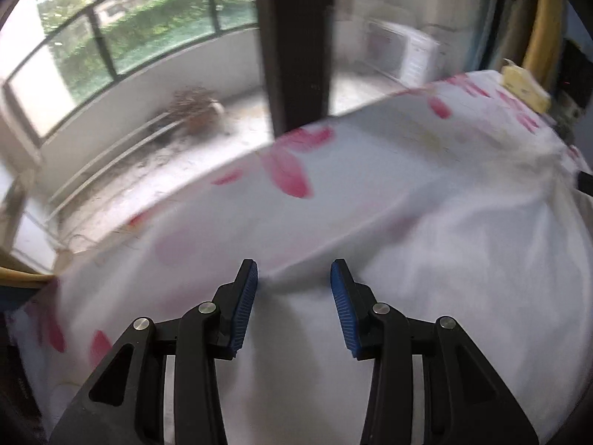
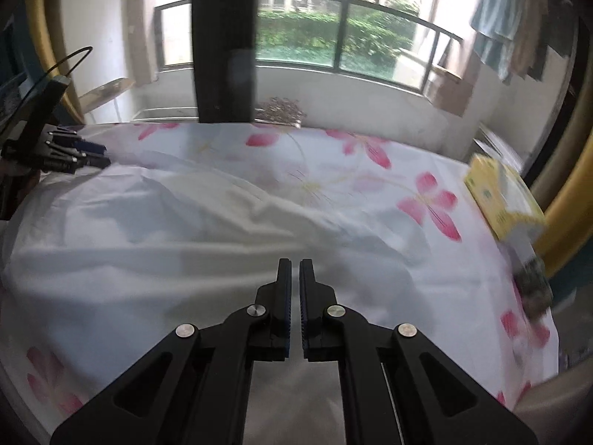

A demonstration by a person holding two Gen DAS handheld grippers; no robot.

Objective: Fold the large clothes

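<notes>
A large white garment (image 1: 463, 259) lies rumpled on a surface covered by a white sheet with pink flowers (image 1: 285, 170). My left gripper (image 1: 294, 270) hovers open over the garment's edge, where a fold line runs beneath the blue pads (image 1: 244, 304); nothing is pinched. In the right wrist view the garment (image 2: 166, 230) spreads across the left and middle of the flowered sheet (image 2: 333, 163). My right gripper (image 2: 295, 263) is shut above the cloth, with only a thin slit between its fingers and nothing held. The left gripper (image 2: 92, 154) shows at the far left edge of the garment.
A yellow box (image 2: 500, 196) sits at the right edge of the sheet, also the yellow box (image 1: 524, 87) at the far right corner. A dark post (image 2: 224, 37) stands behind the surface, before a balcony window. Clothes (image 2: 511, 26) hang at the upper right.
</notes>
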